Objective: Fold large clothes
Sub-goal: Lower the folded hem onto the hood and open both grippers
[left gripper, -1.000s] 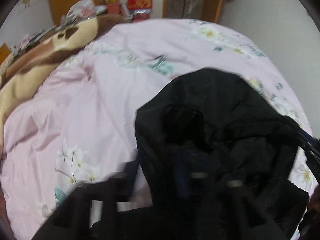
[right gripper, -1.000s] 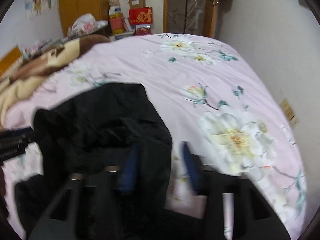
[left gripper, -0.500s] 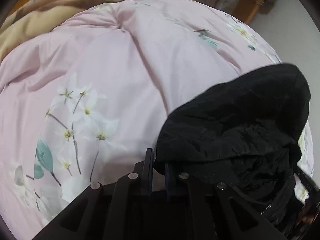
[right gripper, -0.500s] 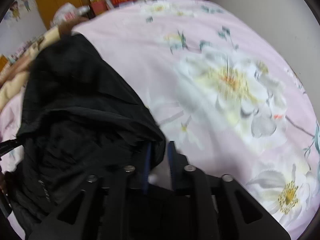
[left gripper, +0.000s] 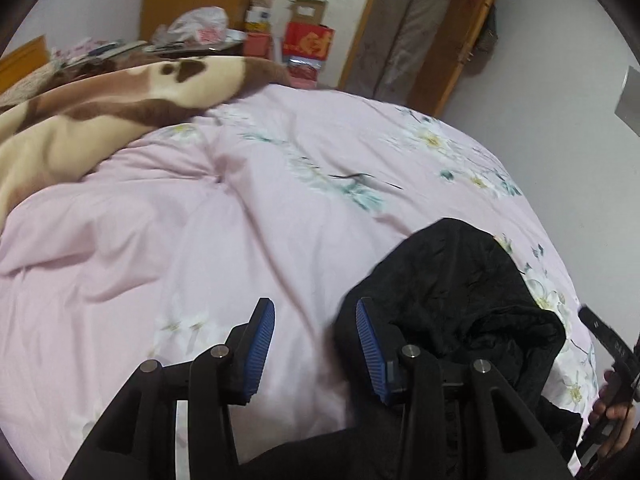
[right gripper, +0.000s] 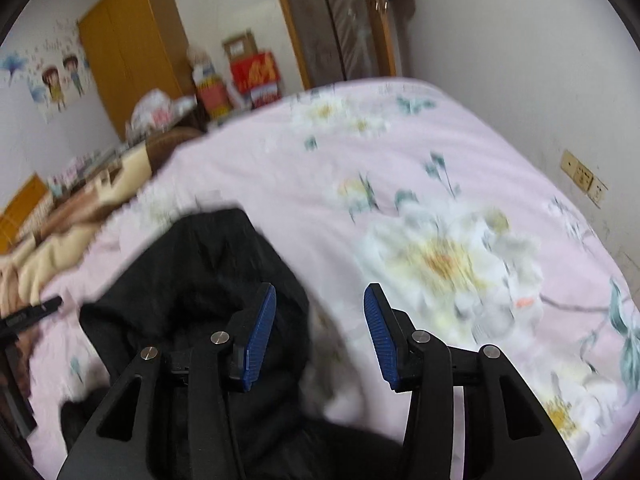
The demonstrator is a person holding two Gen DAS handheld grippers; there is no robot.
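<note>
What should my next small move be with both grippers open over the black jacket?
Probably bring both grippers back down to regrip the black jacket at its near edges. The left gripper and right gripper are both open and hold nothing. The jacket lies bunched, hood end away from you, on the pink floral quilt, not yet flat, so it likely needs another fold or smoothing.

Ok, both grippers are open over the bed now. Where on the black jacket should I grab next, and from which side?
Probably the two outer edges of the black jacket, one per gripper. The left gripper sits just off its left edge, so close in from the left. The right gripper straddles its right edge; come in from the right. The bunched middle looks too thick to pinch cleanly.
</note>
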